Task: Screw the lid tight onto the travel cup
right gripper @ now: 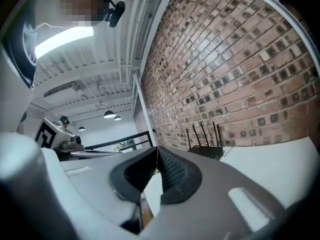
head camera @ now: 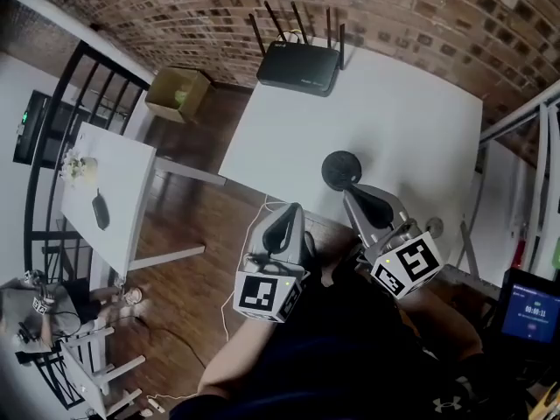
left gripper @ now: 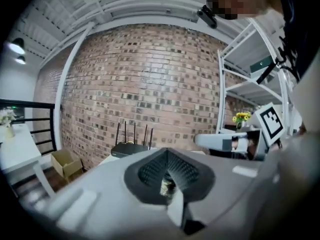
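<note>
A: The left gripper (left gripper: 168, 170) is seen pressed together on nothing, and the right gripper (right gripper: 156, 164) likewise. Both are held at the near edge of the white table (head camera: 394, 121).

B: Where is the travel cup found?

A: A dark round item (head camera: 341, 170) lies on the table just beyond the right gripper. Whether it is cup, lid or both cannot be told. A router (head camera: 297, 66) sits at the far edge.

B: How is the step best done?

A: Probably the jaws should be spread first and the cup steadied by one gripper. The lid should then be squared before turning, lest the threads be crossed.
</note>
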